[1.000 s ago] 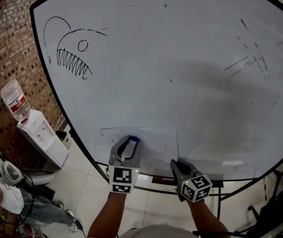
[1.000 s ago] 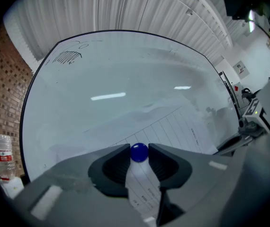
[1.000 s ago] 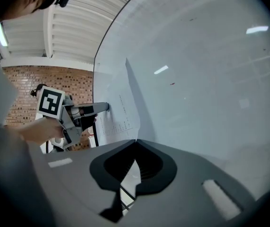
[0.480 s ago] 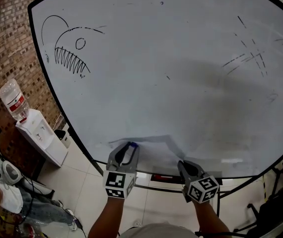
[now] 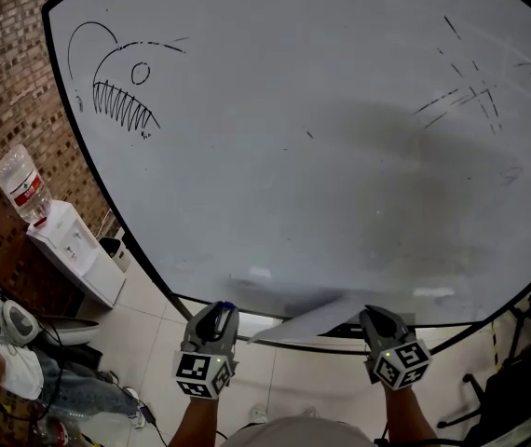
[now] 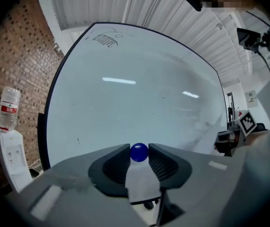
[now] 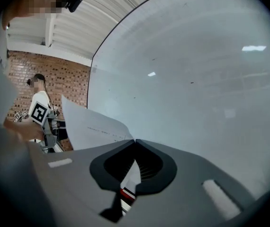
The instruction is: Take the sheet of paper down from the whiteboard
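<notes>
While scanning for print, find little to read. On the whiteboard (image 5: 321, 156), only a black sketch of a toothy fish (image 5: 116, 91) at upper left and a few stray strokes at upper right, no words. On the water bottle (image 5: 19, 180), upturned on the white dispenser (image 5: 74, 250) by the brick wall (image 5: 5, 82), a red label (image 5: 27, 194) with lettering too small to make out. On the cubes of the left gripper (image 5: 221, 310) and the right gripper (image 5: 374, 313), black-and-white square markers, patterns rather than text. Across the sheet of paper (image 7: 90, 124), one thin line of print, too fine to read.

Off the board now, that sheet of paper: hanging in the air just under the board's lower edge, stretched between the two grippers. Clamped at its right end by the right gripper, jaws pressed together on the paper's edge. In the left gripper, a blue-headed white pin (image 6: 139, 152), squeezed at the head between both jaw tips, just beside the sheet's left tip.

Both held low before the body, forearms reaching forward, pointing roughly level at the board, cubes turned back toward the head camera.
</notes>
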{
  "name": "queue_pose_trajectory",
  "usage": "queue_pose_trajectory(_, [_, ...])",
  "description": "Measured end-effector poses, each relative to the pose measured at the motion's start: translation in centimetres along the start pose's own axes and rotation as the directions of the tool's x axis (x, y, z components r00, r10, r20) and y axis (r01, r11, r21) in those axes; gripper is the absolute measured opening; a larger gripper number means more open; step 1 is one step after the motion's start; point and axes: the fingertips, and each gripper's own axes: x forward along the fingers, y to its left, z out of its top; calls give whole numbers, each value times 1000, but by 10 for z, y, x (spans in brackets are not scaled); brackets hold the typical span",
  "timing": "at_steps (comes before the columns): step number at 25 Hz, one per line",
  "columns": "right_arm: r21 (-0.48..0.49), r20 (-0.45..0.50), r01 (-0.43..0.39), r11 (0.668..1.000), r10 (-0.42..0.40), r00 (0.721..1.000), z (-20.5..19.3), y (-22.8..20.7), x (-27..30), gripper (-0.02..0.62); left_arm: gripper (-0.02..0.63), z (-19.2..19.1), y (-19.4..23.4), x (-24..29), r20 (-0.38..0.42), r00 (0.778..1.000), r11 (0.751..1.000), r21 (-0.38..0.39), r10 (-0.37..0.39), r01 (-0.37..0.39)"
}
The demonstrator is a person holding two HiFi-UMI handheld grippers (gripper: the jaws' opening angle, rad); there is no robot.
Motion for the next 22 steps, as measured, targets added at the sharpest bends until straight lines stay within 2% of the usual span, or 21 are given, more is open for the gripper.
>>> queue_pose_trajectory(3, [0, -4, 6, 1000, -6, 1000, -5, -3, -10, 8, 127, -18, 2, -8, -20, 1000, 1000, -29, 0, -1])
queue_pose_trajectory(9, [-5, -18, 17, 1000, -17, 1000, -13, -4, -23, 8, 127, -34, -9, -12, -49, 998, 999, -34, -30, 28])
queue_pose_trajectory(22, [-31, -13, 20, 999, -20, 1000, -10, -3, -26, 8, 127, -35, -21, -9, -52, 996, 997, -23, -68, 67])
